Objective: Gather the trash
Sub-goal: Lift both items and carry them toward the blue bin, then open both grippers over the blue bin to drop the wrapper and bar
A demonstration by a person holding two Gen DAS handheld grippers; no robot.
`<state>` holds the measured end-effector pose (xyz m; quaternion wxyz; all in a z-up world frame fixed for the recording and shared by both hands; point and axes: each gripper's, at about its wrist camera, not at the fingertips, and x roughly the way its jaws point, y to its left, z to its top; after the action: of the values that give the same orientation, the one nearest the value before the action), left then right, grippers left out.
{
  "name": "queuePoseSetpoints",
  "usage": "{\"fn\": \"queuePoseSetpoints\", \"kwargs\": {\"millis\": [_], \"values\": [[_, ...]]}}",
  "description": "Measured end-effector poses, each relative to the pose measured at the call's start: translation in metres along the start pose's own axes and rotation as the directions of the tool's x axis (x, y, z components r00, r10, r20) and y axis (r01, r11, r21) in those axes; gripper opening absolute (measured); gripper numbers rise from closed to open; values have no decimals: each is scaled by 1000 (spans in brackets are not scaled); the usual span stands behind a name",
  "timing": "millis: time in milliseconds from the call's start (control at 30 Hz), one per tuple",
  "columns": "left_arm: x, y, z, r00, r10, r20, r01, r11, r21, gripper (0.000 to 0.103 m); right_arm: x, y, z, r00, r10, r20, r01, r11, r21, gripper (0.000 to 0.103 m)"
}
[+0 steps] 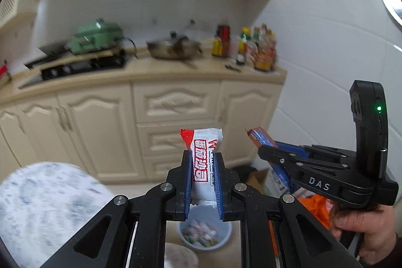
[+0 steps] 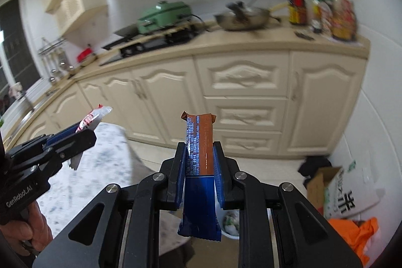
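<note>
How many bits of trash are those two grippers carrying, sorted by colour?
White and red wrapper, in the left gripper: 1
Blue and brown wrapper, in the right gripper: 1
Total: 2

Open air at frame centre above the bin (image 1: 203, 234); marbled table (image 1: 47, 207) blocks lower left, cabinets (image 1: 105, 132) behind.

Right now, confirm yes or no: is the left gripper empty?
No, the left gripper is shut on a white and red wrapper.
</note>
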<state>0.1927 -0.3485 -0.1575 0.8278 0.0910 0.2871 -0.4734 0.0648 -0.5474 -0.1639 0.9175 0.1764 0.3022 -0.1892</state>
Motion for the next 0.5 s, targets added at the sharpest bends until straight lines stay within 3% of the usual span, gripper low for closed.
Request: {"fn": "queuePoseSetpoints", "kwargs": {"millis": [267, 500], "values": [[94, -9, 12, 983, -38, -181, 36, 999, -15, 12, 56, -63, -26, 993, -20, -118, 32, 995, 99, 20], [186, -14, 35, 947, -37, -318, 25, 999, -43, 12, 106, -95, -49, 978, 3, -206, 34, 984, 174, 20]]}}
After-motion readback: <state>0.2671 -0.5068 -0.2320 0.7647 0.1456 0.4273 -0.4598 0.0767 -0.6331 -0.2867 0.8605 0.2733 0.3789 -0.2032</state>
